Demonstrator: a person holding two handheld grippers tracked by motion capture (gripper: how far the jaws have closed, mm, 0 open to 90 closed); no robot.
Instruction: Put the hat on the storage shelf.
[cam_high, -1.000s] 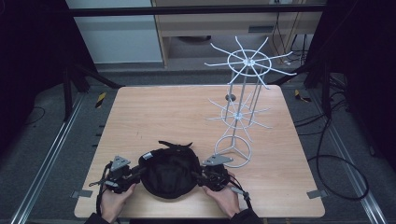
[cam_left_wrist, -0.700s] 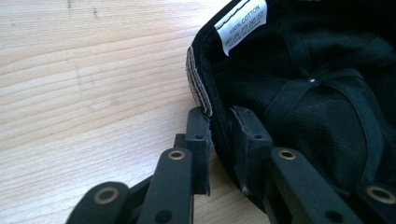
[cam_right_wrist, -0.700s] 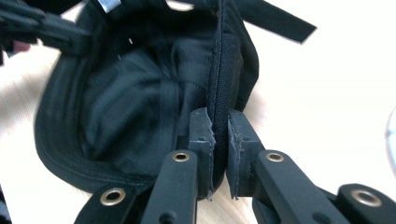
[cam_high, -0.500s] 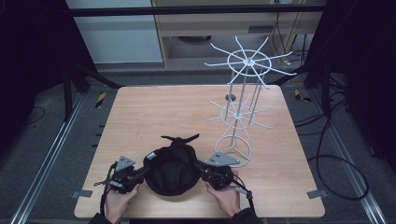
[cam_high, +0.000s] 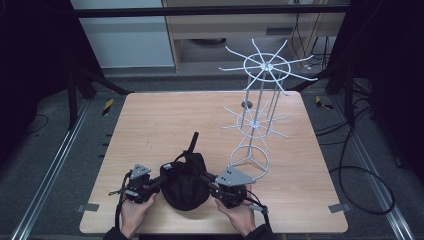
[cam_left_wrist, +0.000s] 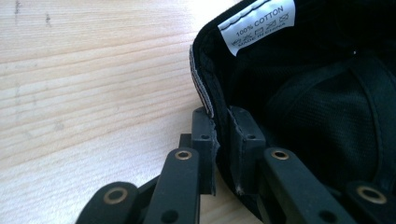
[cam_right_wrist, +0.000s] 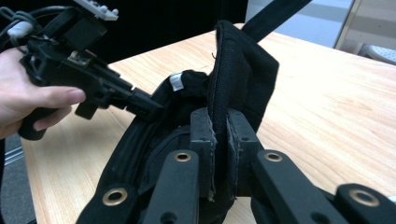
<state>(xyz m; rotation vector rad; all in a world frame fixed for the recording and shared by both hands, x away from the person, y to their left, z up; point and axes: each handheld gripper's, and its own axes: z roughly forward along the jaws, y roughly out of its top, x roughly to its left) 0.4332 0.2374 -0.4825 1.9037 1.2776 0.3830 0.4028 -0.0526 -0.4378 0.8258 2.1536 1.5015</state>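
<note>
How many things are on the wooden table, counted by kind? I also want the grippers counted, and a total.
Black cap: 1
White wire rack: 1
Grippers: 2, left gripper and right gripper, each shut on the black cap
Total: 4

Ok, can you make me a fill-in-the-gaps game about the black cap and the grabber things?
1. The cap is coloured ____.
2. The cap's white label says 100% ____.
3. The left gripper and the right gripper each pinch the cap's ____.
4. The white wire rack stands on the wooden ____.

Missing words: black; cotton; edge; table
</note>
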